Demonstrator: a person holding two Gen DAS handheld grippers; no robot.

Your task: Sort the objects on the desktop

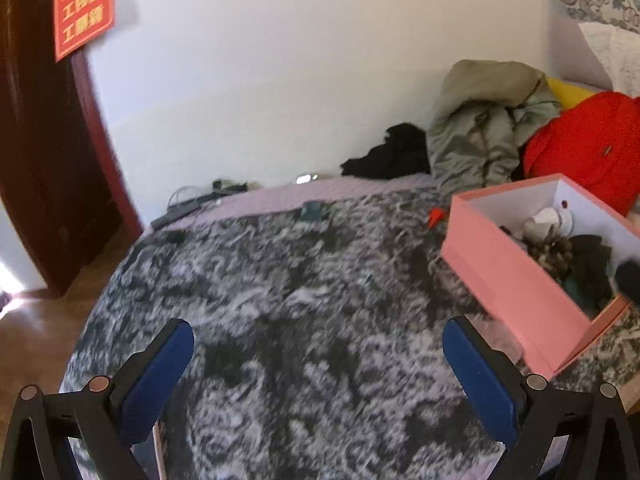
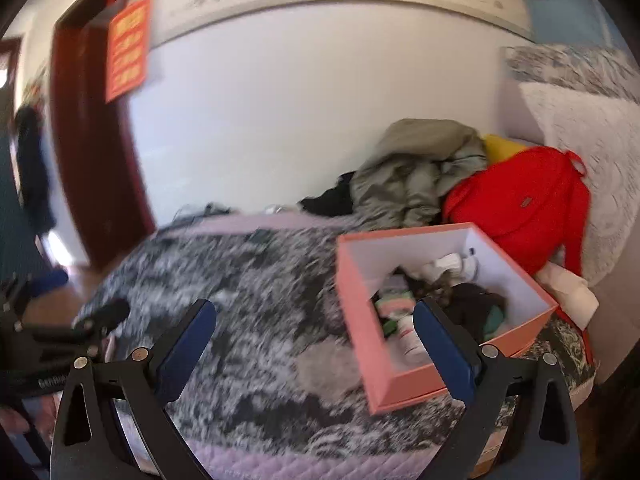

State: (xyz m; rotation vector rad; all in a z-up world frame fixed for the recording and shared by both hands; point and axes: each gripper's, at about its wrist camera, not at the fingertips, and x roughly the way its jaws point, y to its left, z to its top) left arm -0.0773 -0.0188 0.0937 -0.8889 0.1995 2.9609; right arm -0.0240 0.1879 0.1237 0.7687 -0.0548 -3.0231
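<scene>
A pink box (image 1: 516, 284) with a white inside stands on the grey-and-black patterned blanket (image 1: 304, 280), right of centre in both views. It holds white, striped and dark small items (image 2: 404, 308). My left gripper (image 1: 316, 326) hovers open over bare blanket to the left of the box, with nothing between its blue pads. My right gripper (image 2: 316, 308) is open too, with nothing between its pads. Its right finger (image 2: 440, 344) overlaps the near corner of the pink box (image 2: 360, 320) in the picture. A small red object (image 1: 436, 216) and a dark teal one (image 1: 314, 210) lie near the blanket's far edge.
A grey-green jacket (image 1: 480, 128), a black garment (image 1: 392, 152) and a red backpack (image 2: 520, 204) are piled against the white wall behind the box. Cables and small devices (image 1: 188, 204) lie at the far left corner. A dark red door frame (image 1: 48, 152) stands left. The wooden floor (image 1: 44, 328) shows beyond the blanket's left edge.
</scene>
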